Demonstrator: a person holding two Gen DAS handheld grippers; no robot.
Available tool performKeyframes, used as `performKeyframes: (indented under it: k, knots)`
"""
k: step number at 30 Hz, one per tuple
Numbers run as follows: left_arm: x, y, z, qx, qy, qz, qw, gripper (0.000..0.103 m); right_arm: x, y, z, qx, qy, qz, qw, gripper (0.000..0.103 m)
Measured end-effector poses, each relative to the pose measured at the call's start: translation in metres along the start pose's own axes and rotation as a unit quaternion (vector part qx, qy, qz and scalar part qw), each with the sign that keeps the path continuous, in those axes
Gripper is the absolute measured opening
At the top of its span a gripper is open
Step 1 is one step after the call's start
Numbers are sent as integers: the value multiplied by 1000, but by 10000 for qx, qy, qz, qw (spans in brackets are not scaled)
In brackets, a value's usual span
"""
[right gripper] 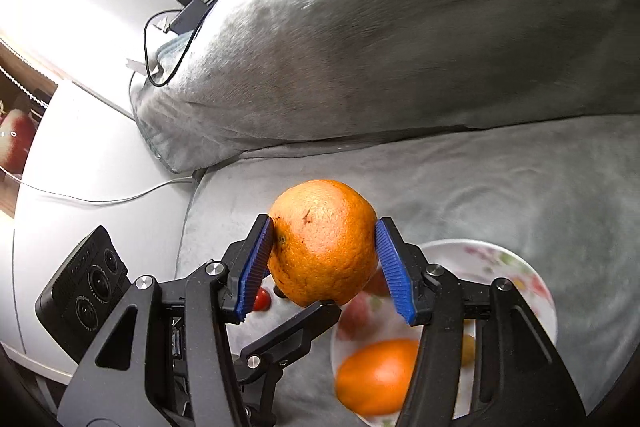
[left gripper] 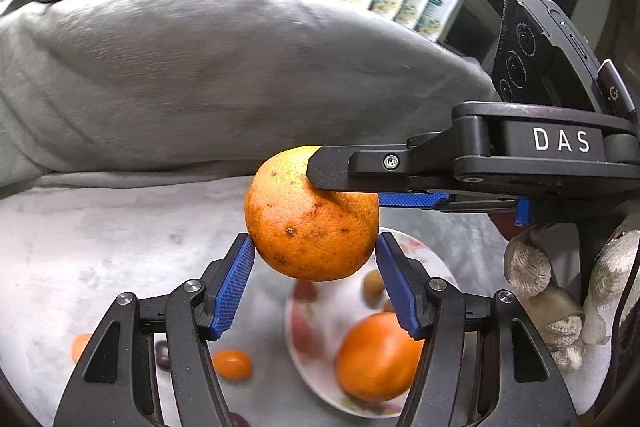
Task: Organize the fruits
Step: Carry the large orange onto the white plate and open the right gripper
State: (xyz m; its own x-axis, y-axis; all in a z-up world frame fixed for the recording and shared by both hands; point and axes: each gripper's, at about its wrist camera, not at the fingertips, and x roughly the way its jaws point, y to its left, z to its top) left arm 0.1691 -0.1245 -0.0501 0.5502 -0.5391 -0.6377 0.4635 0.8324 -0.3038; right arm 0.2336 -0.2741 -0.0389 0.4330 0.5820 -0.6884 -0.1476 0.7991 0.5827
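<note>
Both tongs, left (left gripper: 315, 251) and right (right gripper: 324, 259), pinch one orange (left gripper: 312, 215) together above a blurry plate (left gripper: 424, 259), its smaller fruits hard to make out.

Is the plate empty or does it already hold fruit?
Holds fruit: an orange and smaller blurred fruits lie on the plate.

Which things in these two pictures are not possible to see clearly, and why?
- Plate, left wrist view: blurred, partly behind the held orange and left gripper fingers.
- Small fruits on the blanket: blurred, kind unclear.
- Second orange, right wrist view: blurred, partly behind right gripper.
</note>
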Motion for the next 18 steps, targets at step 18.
performKeyframes:
  k: [18]
  knots:
    - [40,-68,-10,447,498,-410,9969,62,-49,-73,-31,564,-122,-115,9983,56]
